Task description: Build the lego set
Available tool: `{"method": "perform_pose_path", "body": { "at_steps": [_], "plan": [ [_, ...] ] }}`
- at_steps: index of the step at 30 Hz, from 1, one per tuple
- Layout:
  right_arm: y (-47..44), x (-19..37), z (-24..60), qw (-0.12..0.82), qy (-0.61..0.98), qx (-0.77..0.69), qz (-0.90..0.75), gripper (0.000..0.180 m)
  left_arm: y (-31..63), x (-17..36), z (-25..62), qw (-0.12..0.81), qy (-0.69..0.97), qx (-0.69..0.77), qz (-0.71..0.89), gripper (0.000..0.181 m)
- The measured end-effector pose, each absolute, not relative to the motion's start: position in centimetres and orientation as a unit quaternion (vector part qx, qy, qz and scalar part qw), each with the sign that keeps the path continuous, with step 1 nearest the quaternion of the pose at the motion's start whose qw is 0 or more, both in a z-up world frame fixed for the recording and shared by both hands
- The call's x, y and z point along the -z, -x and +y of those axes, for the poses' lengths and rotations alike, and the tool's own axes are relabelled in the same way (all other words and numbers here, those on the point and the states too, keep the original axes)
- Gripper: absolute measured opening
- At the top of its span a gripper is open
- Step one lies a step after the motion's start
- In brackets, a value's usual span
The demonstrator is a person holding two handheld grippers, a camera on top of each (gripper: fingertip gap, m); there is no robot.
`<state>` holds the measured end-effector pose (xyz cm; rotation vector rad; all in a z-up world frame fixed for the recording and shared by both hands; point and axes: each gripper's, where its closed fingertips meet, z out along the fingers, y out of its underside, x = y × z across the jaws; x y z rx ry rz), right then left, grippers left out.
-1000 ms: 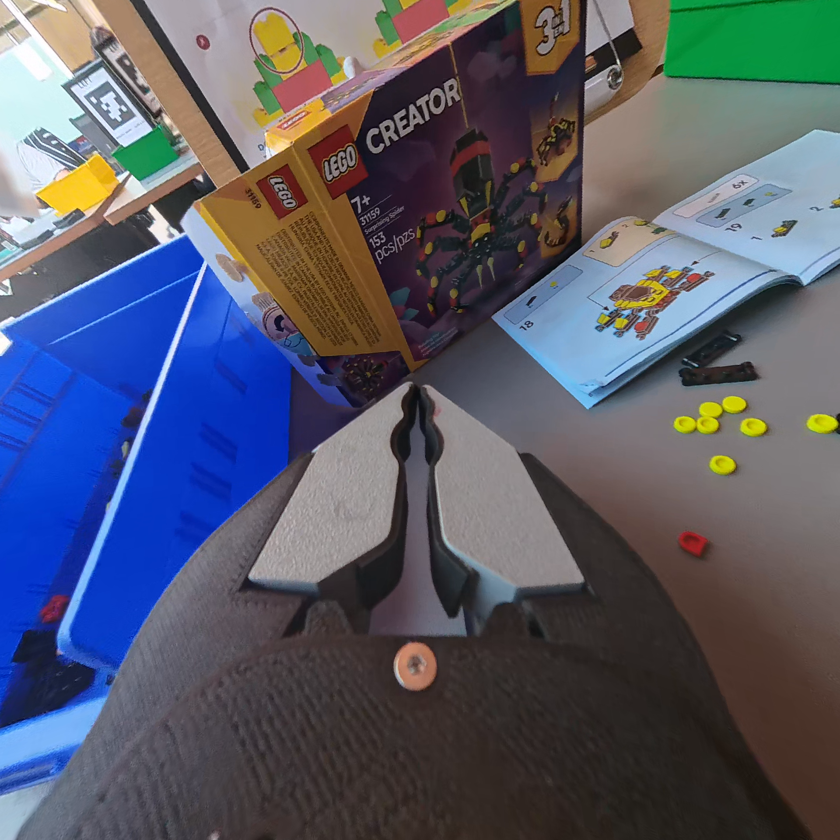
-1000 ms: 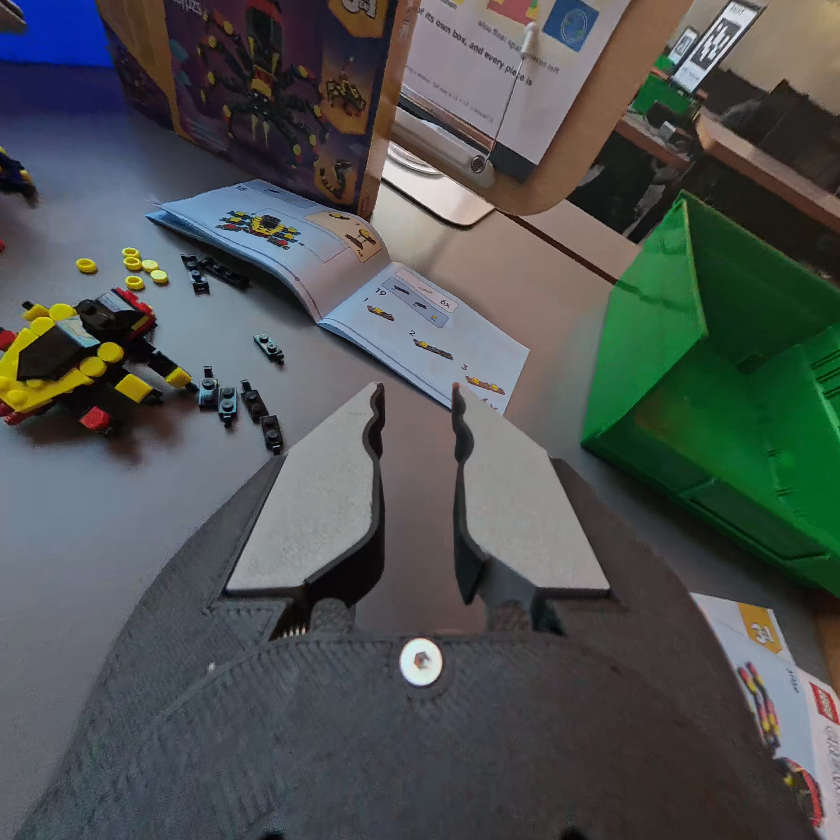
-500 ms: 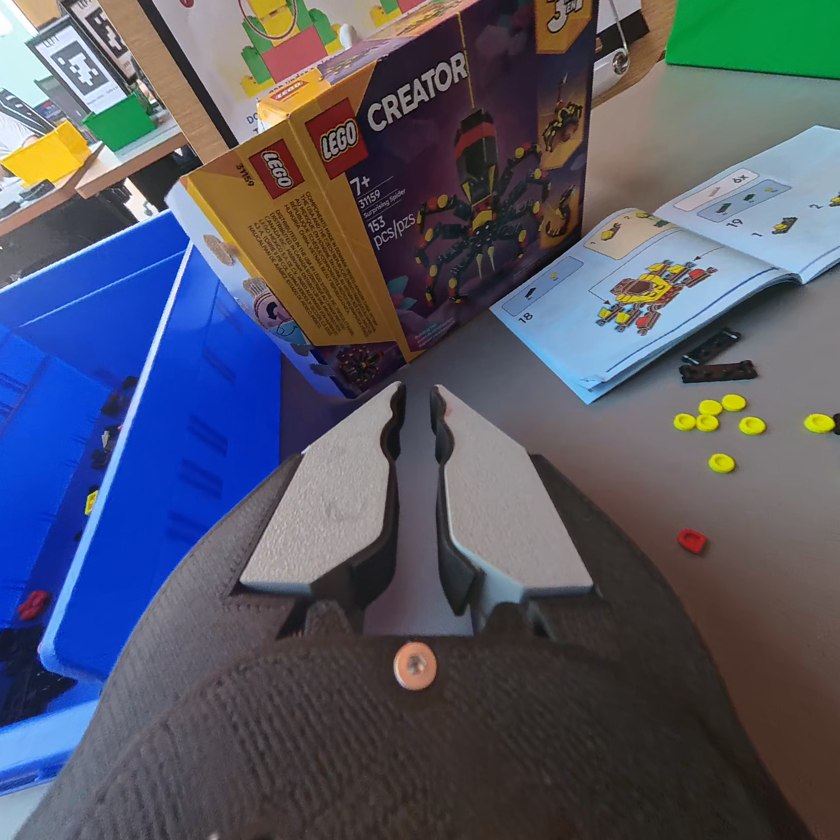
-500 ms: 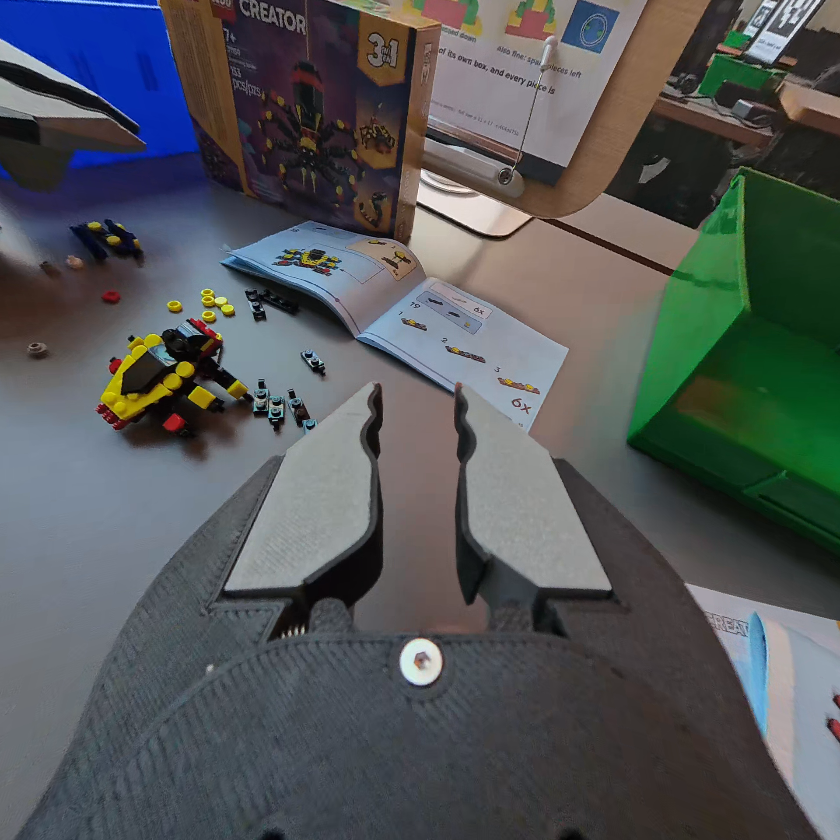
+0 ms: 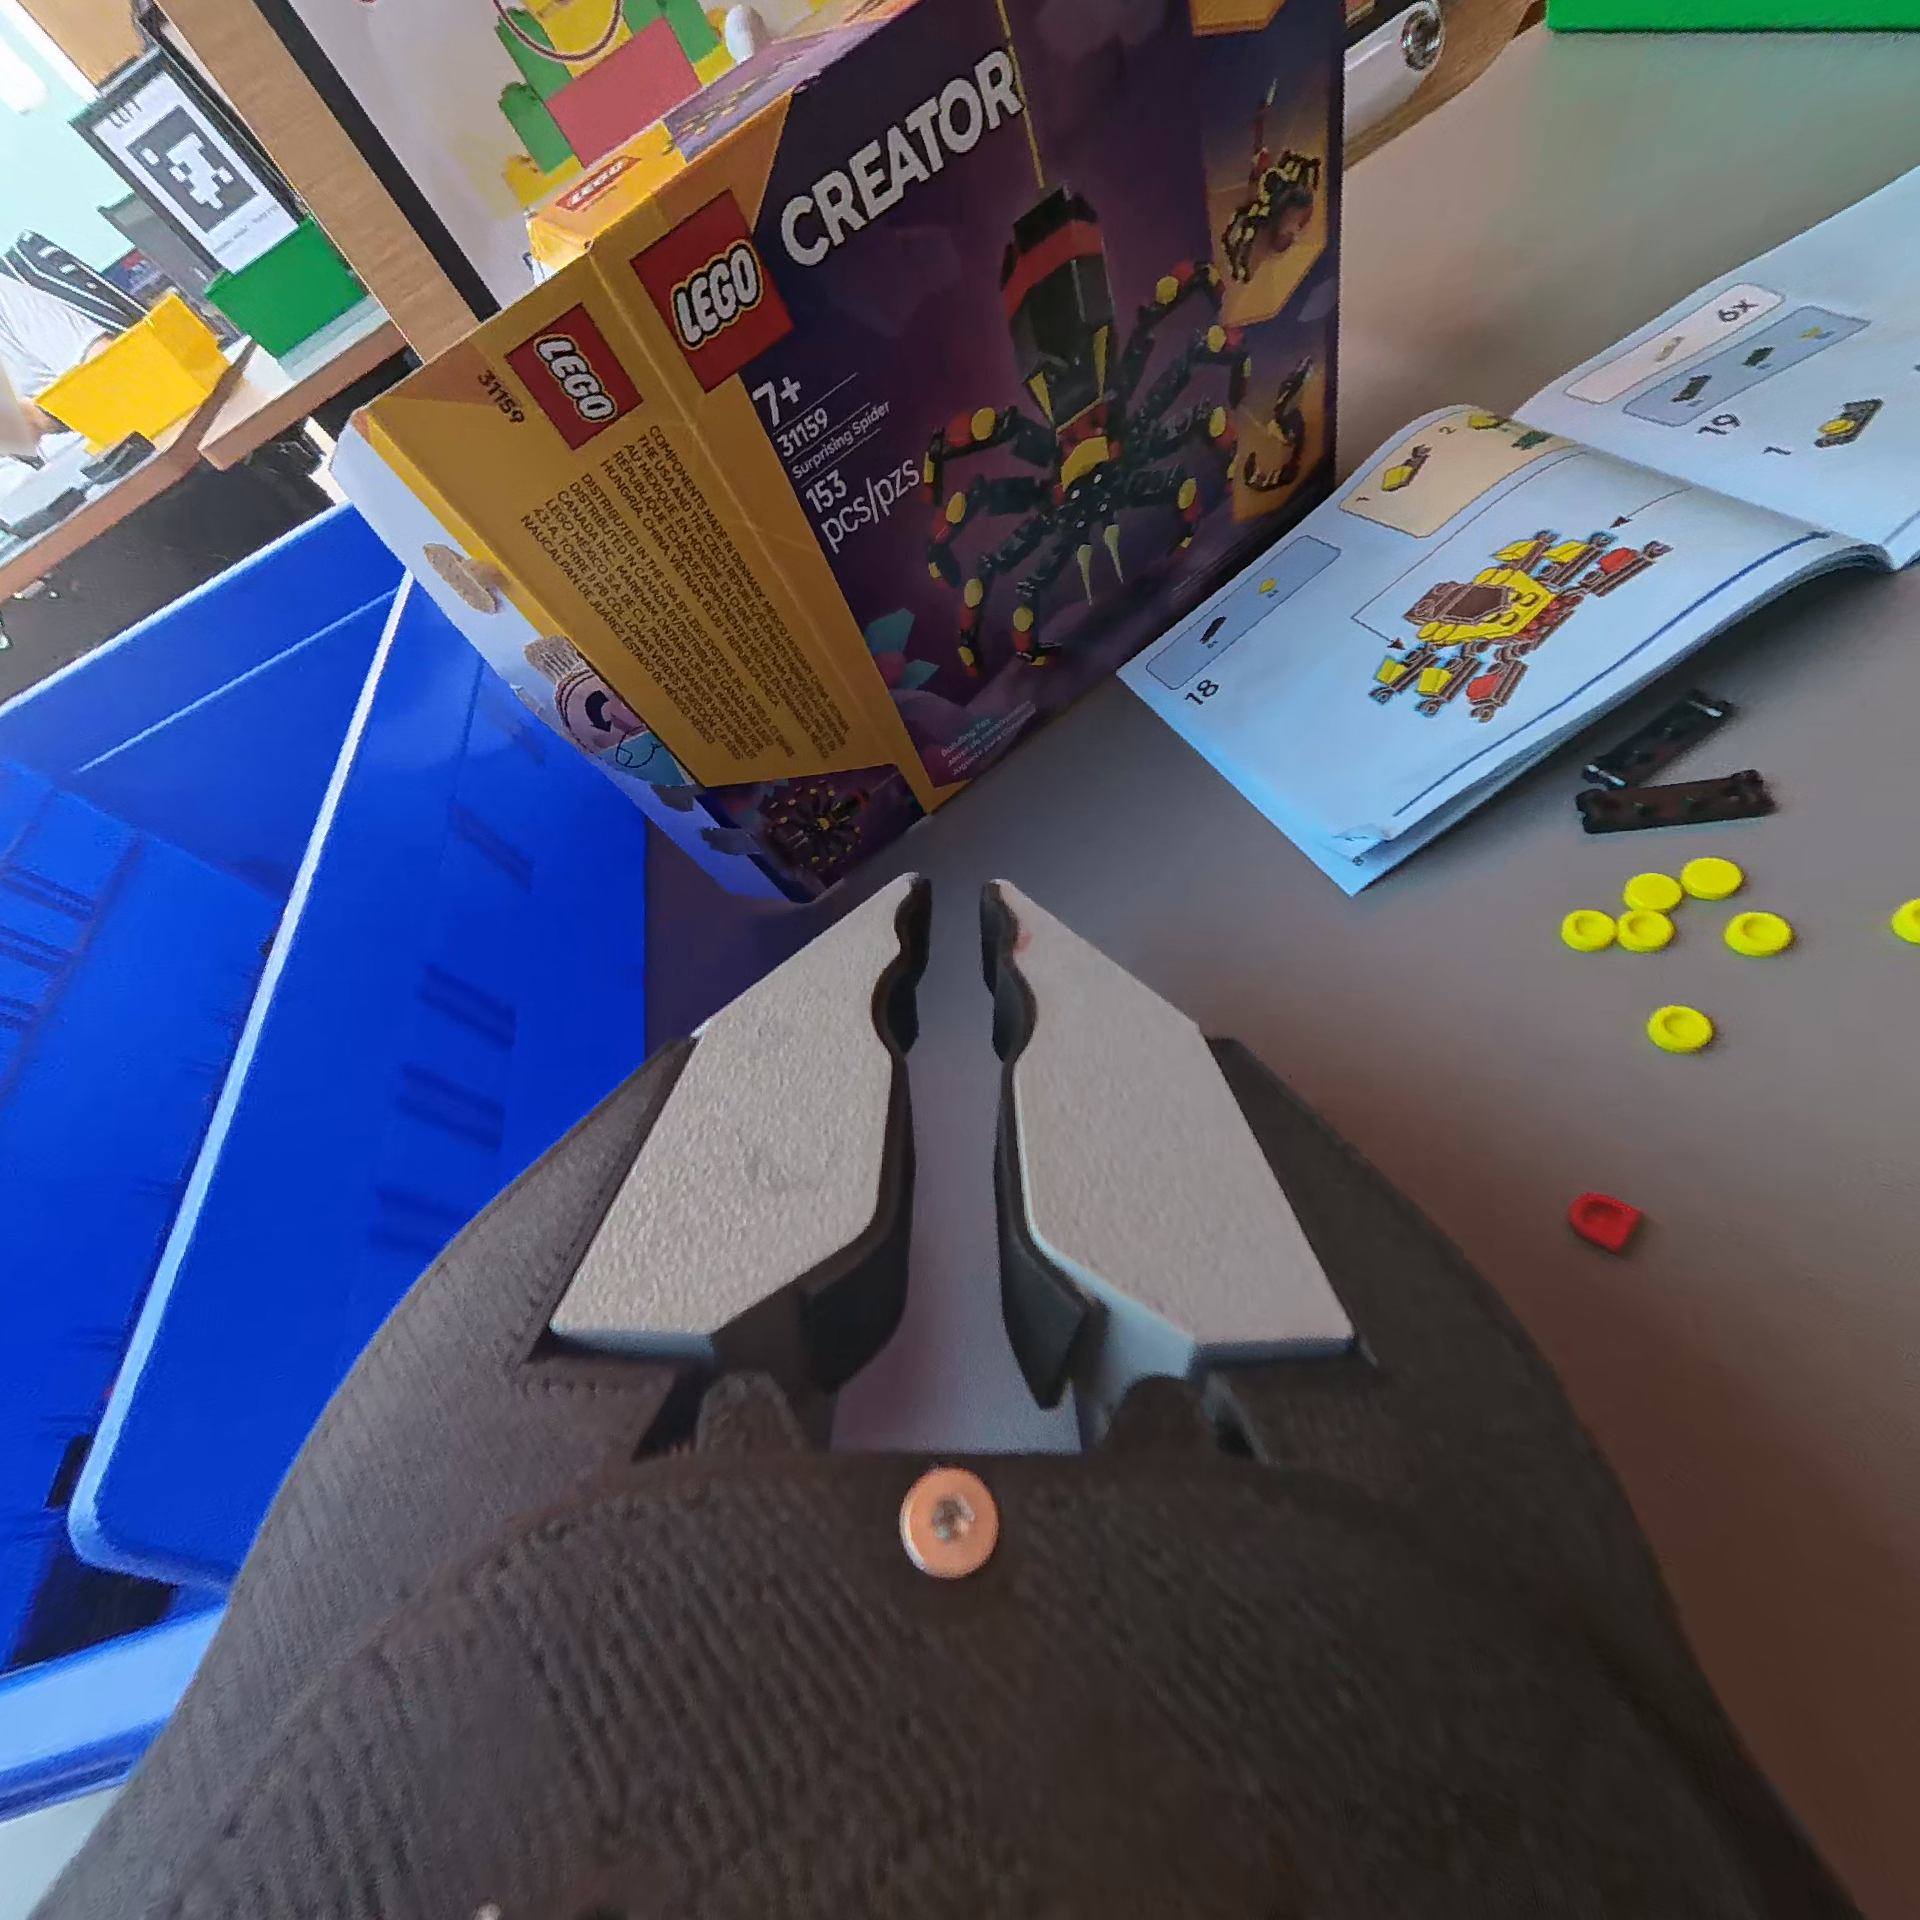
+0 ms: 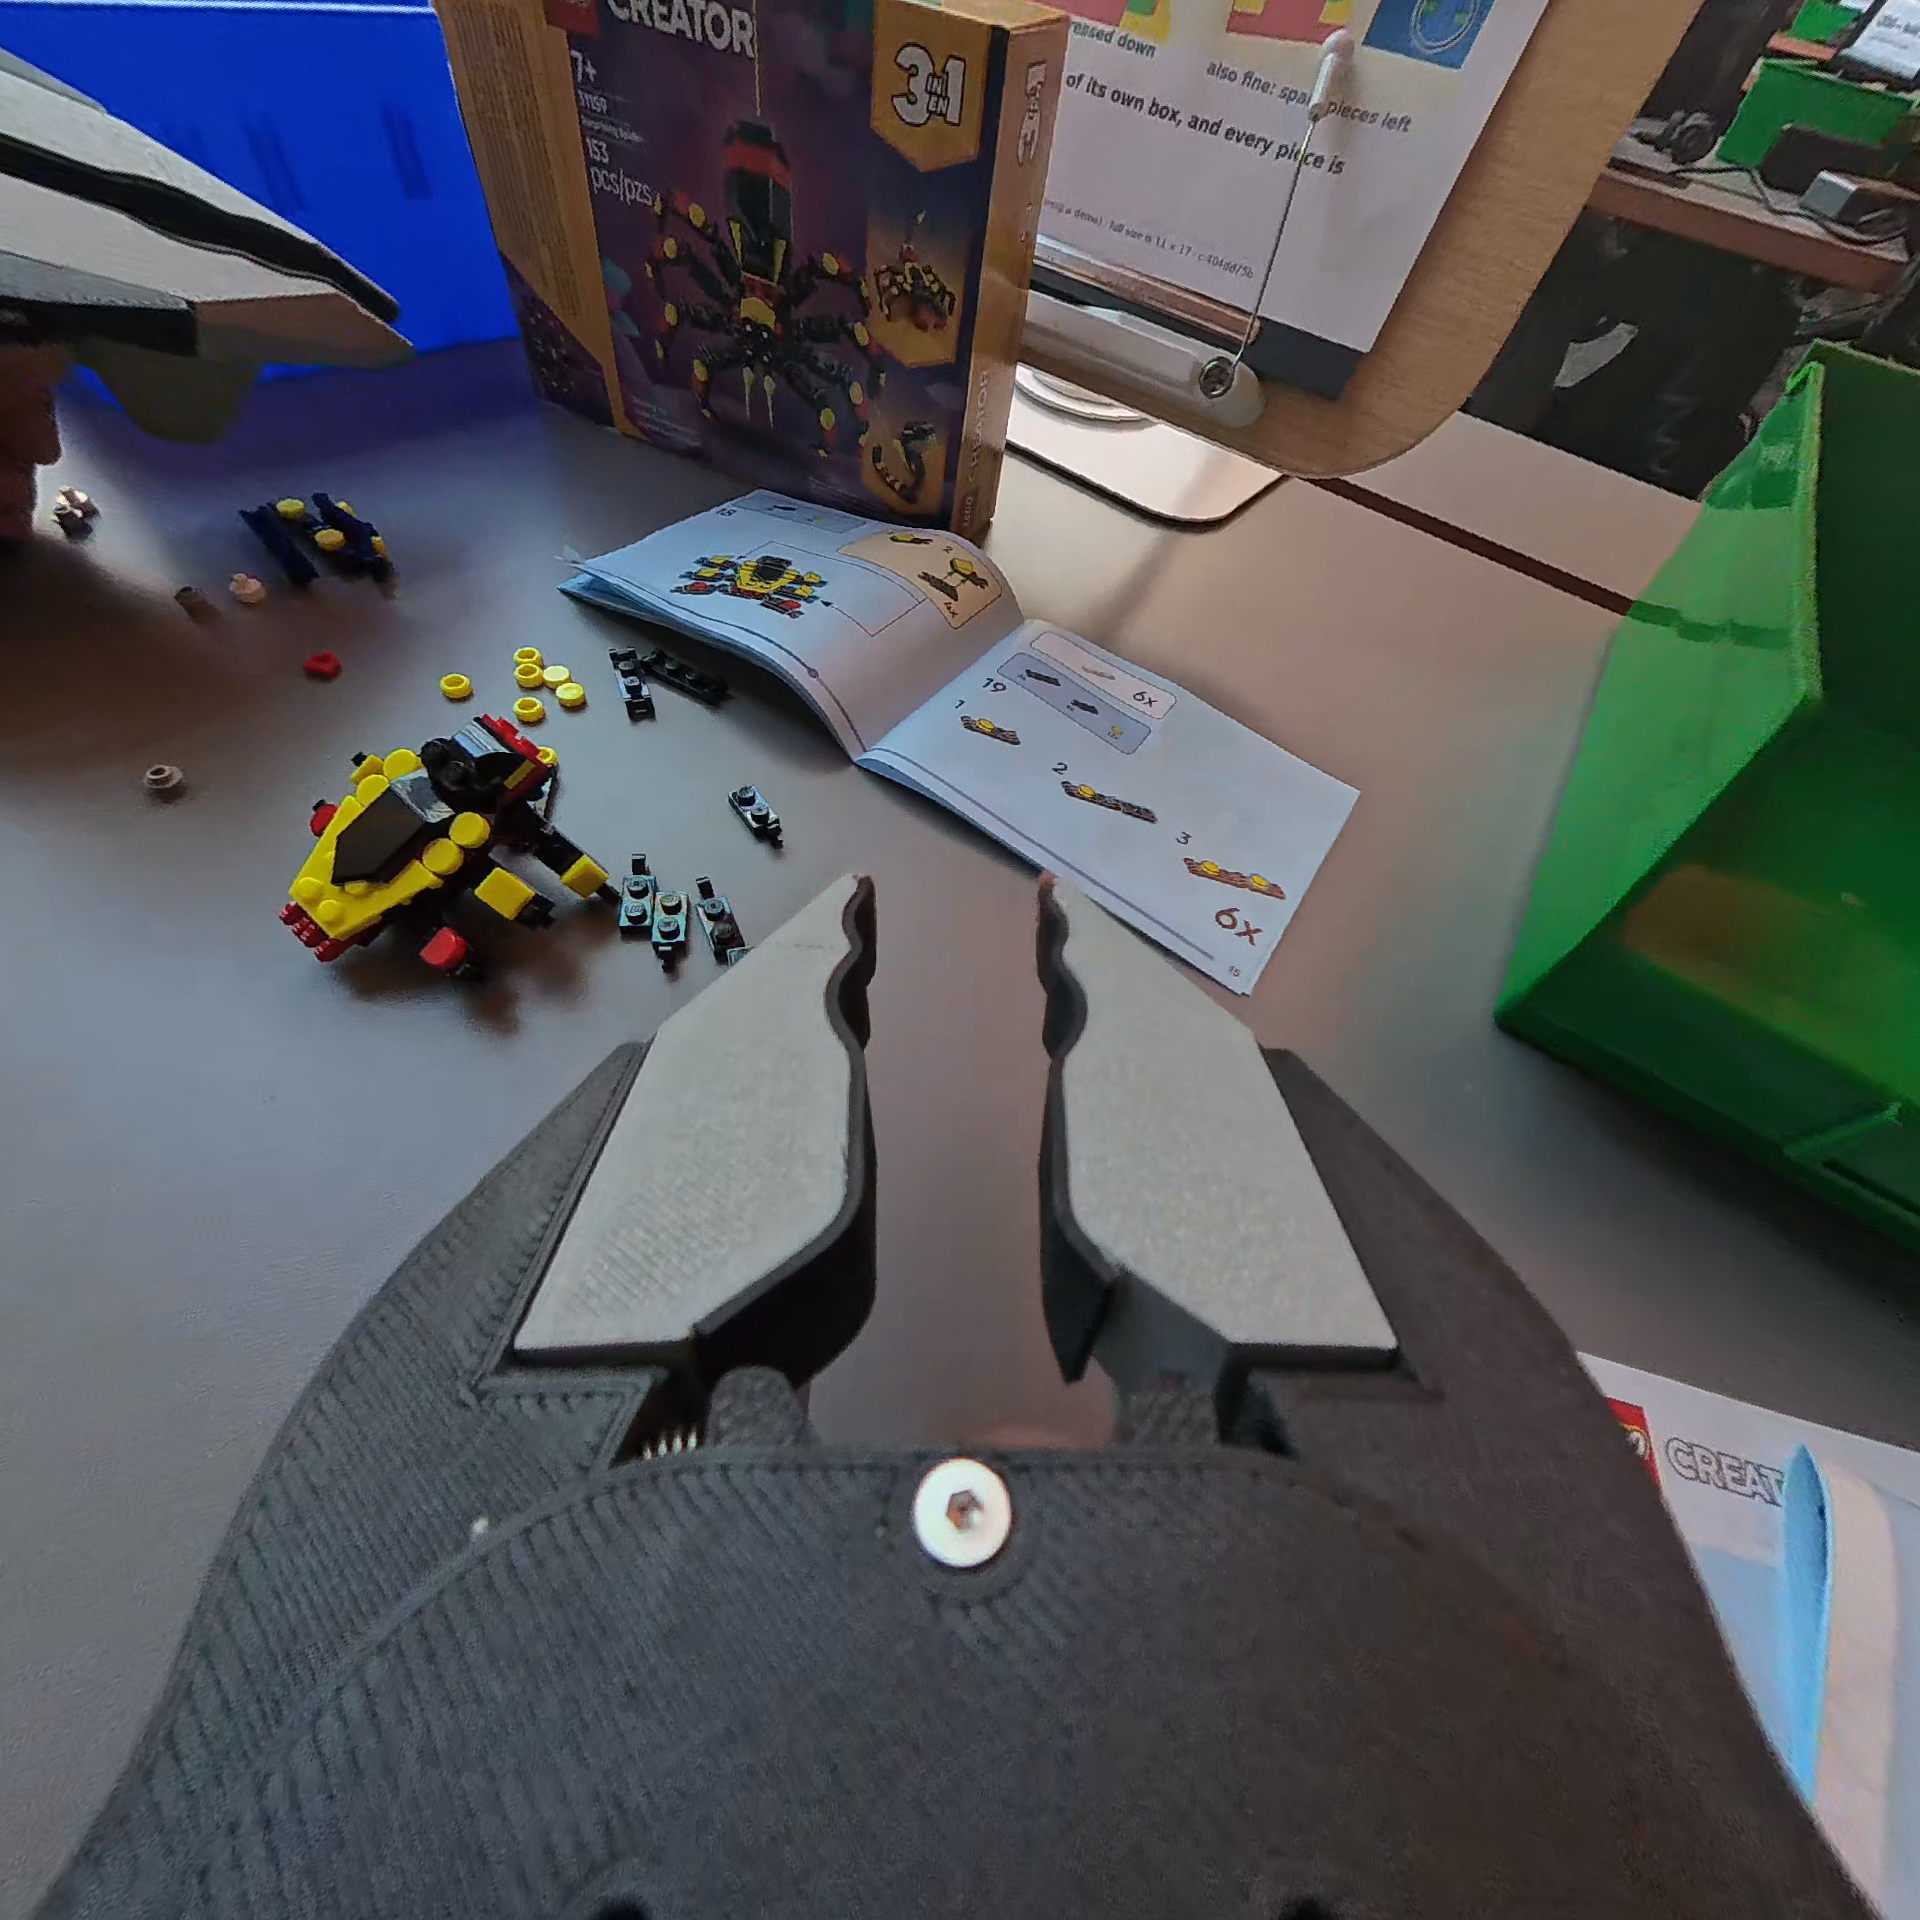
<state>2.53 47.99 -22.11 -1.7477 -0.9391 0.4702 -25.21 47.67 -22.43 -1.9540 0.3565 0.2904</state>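
Observation:
A half-built yellow, black and red model (image 6: 436,842) lies on the grey table. Several small dark clip plates (image 6: 665,914) lie just right of it, near my right gripper (image 6: 953,883), which is open, empty and above the table. Yellow round tiles (image 6: 540,675) and black plates (image 6: 665,675) lie by the open instruction booklet (image 6: 935,675). My left gripper (image 5: 956,896) is slightly open and empty, pointing at the set's box (image 5: 935,468). The tiles (image 5: 1652,914), the black plates (image 5: 1673,800), a red piece (image 5: 1603,1218) and the booklet (image 5: 1507,582) lie to its right.
A blue bin (image 5: 260,1039) stands left of the box. A green bin (image 6: 1714,831) stands at the right. A dark blue and yellow sub-assembly (image 6: 317,530) and small brown round pieces (image 6: 163,779) lie far left. A second booklet (image 6: 1766,1507) lies near right. A wood-framed sign (image 6: 1351,208) stands behind. The grippers' ends are close to 30 cm from one another. The red piece (image 5: 1603,1218) is closer to my left gripper, around 11 cm from its tips; the right tips are 20 cm off. Seen from the right wrist view (image 6: 321,661) as well.
My left gripper has opened from nearly shut to a narrow gap. My right gripper has swung left and drawn back, so the model and the box now show more fully.

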Motion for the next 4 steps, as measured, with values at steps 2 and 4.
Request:
{"method": "perform_pose_path", "body": {
  "at_steps": [2, 4],
  "plan": [
    [-2.4, 22.31, 47.94, 0.521, 0.731, -0.19, -0.399, 0.028, 25.29, 22.38, 47.67, 0.539, 0.822, -0.118, 0.146, 0.007],
    [-2.28, 22.49, 47.91, 0.517, 0.731, -0.185, -0.404, 0.028, 25.37, 22.31, 47.67, 0.541, 0.822, -0.113, 0.141, 0.006]
  ]
}}
